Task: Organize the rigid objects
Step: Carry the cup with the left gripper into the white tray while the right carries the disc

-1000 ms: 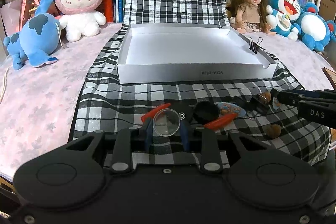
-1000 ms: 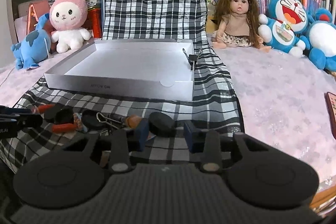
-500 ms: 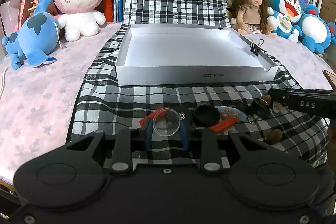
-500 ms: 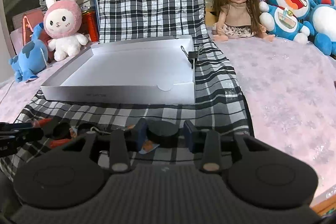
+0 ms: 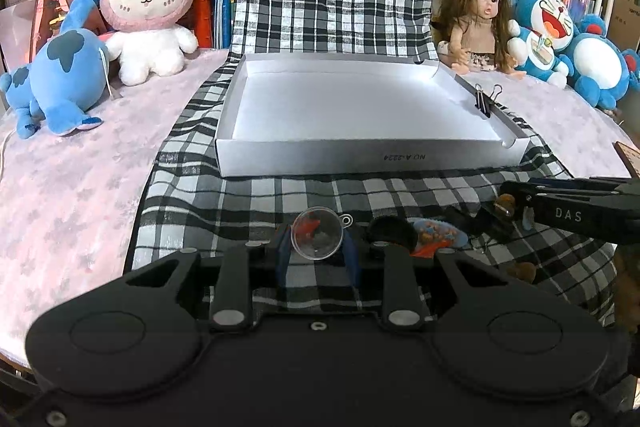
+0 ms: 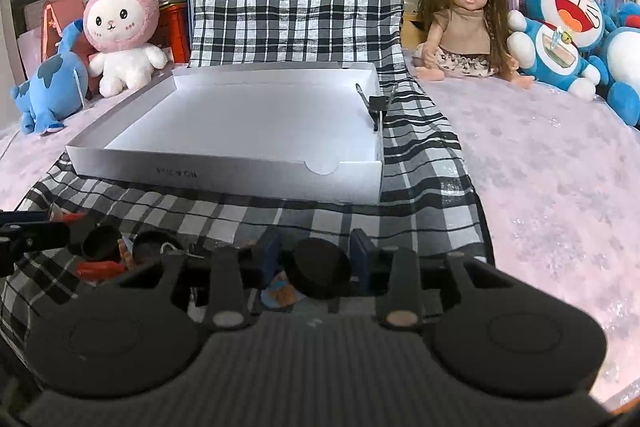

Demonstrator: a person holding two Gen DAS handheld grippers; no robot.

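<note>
My left gripper [image 5: 317, 251] is shut on a clear round funnel [image 5: 317, 238] and holds it above the checked cloth. My right gripper [image 6: 316, 261] is shut on a black round cap [image 6: 320, 273], lifted off the cloth. An empty white shallow box [image 5: 368, 157] lies ahead on the cloth; it also shows in the right wrist view [image 6: 224, 173]. Small items stay on the cloth: a black cap [image 5: 390, 231], a colourful oval piece [image 5: 438, 237], a red piece [image 6: 100, 268], brown nuts [image 5: 522, 271].
A black binder clip [image 5: 484, 103] is clipped on the box's right wall. Plush toys stand around: a blue dinosaur [image 5: 60, 83], a pink rabbit [image 5: 148, 15], a doll [image 5: 478, 23], Doraemon toys [image 5: 548, 35]. Books line the back. The right gripper's body [image 5: 580, 213] shows at right.
Both grippers have risen and moved toward the box with their objects. The black cap has come up off the cloth in the right gripper.
</note>
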